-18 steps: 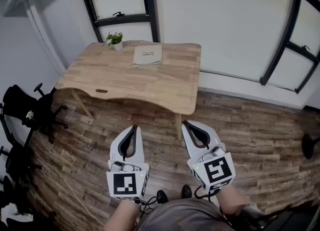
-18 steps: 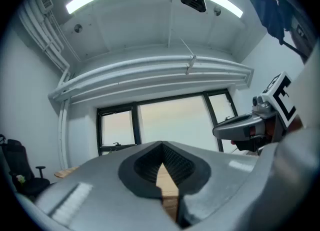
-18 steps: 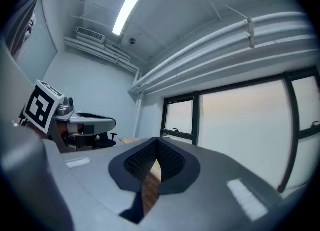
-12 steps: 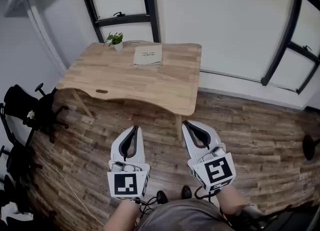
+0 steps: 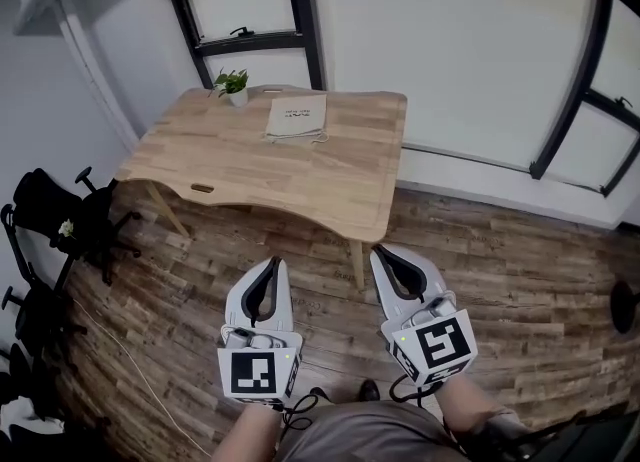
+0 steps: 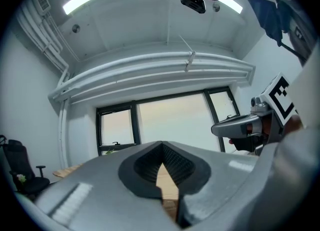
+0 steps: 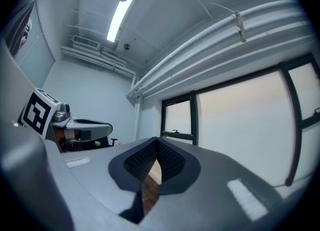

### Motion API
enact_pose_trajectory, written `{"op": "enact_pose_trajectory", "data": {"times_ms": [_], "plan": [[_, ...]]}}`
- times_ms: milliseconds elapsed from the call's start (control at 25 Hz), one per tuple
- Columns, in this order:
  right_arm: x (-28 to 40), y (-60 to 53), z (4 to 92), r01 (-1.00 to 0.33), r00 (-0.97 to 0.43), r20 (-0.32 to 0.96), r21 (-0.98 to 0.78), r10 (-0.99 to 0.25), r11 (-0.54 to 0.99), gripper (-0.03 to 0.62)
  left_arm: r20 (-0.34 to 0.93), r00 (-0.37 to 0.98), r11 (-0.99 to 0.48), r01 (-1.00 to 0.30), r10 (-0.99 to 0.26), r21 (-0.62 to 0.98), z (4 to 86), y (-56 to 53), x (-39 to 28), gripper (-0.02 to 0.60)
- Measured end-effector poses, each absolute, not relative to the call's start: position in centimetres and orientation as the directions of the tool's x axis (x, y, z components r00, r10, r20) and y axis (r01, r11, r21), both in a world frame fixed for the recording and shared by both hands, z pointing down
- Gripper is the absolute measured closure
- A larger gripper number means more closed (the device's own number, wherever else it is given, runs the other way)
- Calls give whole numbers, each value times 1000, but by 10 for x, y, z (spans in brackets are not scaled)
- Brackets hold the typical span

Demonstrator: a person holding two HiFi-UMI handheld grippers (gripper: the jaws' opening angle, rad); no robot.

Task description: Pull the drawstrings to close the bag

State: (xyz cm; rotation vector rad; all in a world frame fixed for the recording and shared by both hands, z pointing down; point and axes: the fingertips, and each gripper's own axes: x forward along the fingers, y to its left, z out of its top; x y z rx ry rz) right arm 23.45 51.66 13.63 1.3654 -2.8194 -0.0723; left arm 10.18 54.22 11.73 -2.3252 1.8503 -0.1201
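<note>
tools: our left tool (image 5: 267,264) and right tool (image 5: 386,251) pressed together, empty | bag (image 5: 296,117) on far surface (image 5: 230,162), well apart from us | risk: drawstrings unseen from here; we may pinch cloth or drag the light bag

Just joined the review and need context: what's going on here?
A person stands on the plank floor, back from the wooden table, with a hand-held gripper in each hand. The left hand-held gripper and the right hand-held gripper are both held level, jaws shut, with nothing between them. The beige drawstring bag lies flat at the table's far edge beside a small potted plant. Neither gripper is near it, so the drawstrings have not been pulled yet.
</note>
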Motion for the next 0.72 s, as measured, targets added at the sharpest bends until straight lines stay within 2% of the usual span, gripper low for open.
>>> {"op": "enact_pose_trajectory", "data": {"times_ms": [200,440,720], "plan": [[233,498,148,-765,-644,7,25,-765,644,565,-30,200,-191,-964,-979,-182,126,532,100,581],[202,466,167,-746,-664,50,23,-746,666,565,0,170,-168,-971,-985,-170,143,495,67,581],[151,400,176,-760,-646,78,23,-759,650,565,1,219,-216,-962,-976,-167,152,426,24,581]]}}
